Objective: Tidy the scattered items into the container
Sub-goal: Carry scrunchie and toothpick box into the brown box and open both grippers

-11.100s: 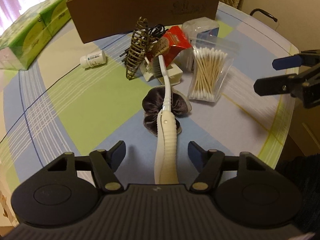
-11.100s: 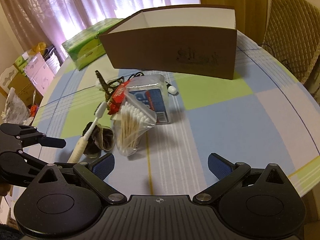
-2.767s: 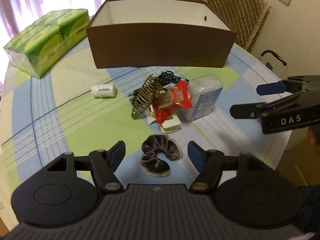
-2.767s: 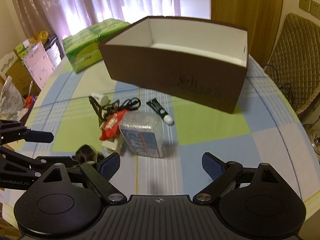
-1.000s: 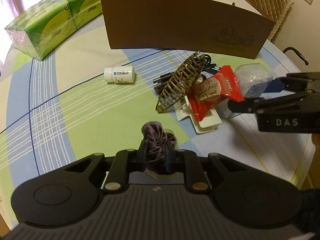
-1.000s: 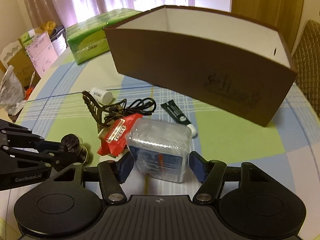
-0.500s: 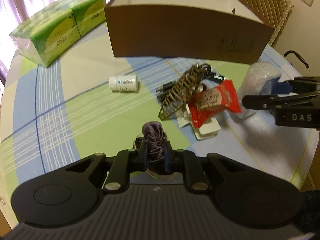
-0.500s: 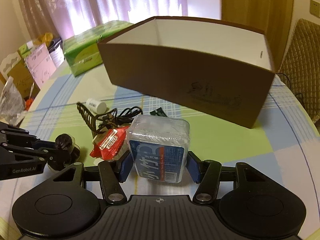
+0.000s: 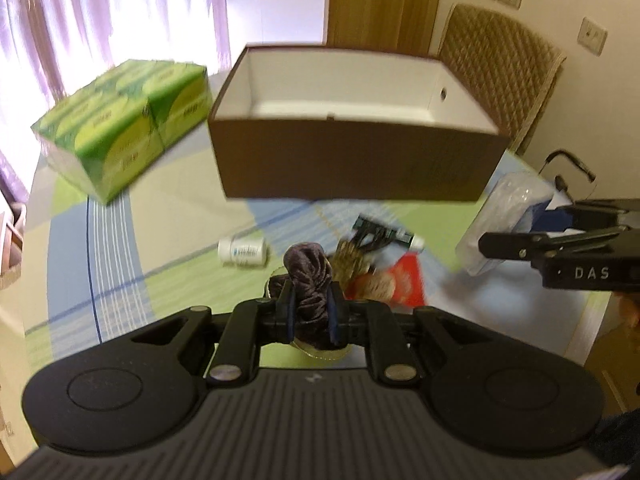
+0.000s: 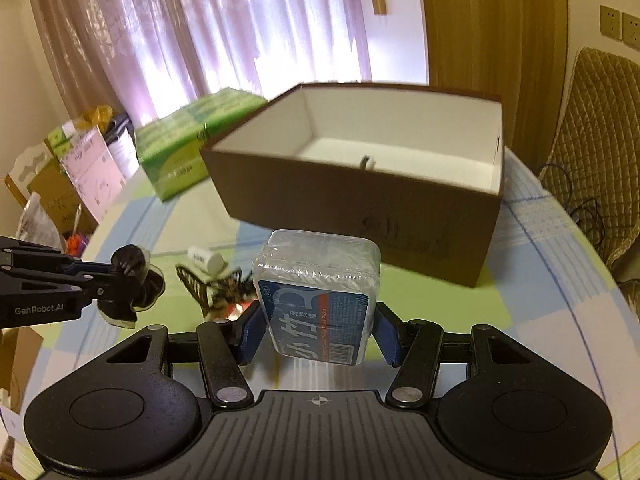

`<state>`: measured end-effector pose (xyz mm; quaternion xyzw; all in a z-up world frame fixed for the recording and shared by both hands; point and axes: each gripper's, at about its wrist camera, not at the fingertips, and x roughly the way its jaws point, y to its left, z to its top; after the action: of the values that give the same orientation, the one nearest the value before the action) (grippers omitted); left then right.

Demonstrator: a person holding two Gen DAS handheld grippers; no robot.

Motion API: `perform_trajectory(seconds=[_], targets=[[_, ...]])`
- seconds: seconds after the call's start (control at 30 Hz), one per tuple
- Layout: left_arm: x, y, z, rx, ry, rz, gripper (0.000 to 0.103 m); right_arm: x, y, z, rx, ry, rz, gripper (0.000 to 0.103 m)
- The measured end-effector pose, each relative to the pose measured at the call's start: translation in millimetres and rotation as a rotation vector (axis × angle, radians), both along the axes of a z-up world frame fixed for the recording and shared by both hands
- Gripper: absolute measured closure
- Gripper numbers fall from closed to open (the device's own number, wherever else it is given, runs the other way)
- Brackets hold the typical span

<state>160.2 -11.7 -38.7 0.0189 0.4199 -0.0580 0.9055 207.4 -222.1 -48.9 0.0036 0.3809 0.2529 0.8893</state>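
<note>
Scrunchie [image 9: 307, 280], soft, light and squashy, sits pinched in the left hand-held gripper [image 9: 311, 312] above the desk [image 9: 120, 272]. Right of it, the right hand-held gripper [image 10: 318, 332] clamps the slippery plastic-wrapped pack [image 10: 320, 292] by its sides, near the open box [image 10: 360, 184].

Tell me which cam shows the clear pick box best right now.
Right wrist: the clear pick box sits centred between the right gripper's jaws, label facing the lens and sharp. The left wrist view catches it only at the right edge, blurred and partly hidden by the gripper holding it.
</note>
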Motion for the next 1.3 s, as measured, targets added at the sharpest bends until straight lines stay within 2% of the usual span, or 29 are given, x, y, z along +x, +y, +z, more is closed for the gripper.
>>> perform_trajectory(seconds=[0.2, 0.43, 0.97, 1.3], targets=[[12, -10, 24, -0.013, -0.071, -0.023, 0.091, 7, -5, 24, 0.028, -0.05, -0.003, 0.043], [25, -24, 44, -0.019, -0.132, -0.053, 0.091, 15, -9, 37, 0.039, -0.071, 0.005, 0.043], [74, -40, 59, 0.015, -0.182, -0.072, 0.091, 55, -16, 58, 0.052, -0.141, 0.012, 0.043], [126, -40, 67, 0.024, -0.209, -0.058, 0.091, 105, -12, 63, 0.063, -0.177, 0.012, 0.043]])
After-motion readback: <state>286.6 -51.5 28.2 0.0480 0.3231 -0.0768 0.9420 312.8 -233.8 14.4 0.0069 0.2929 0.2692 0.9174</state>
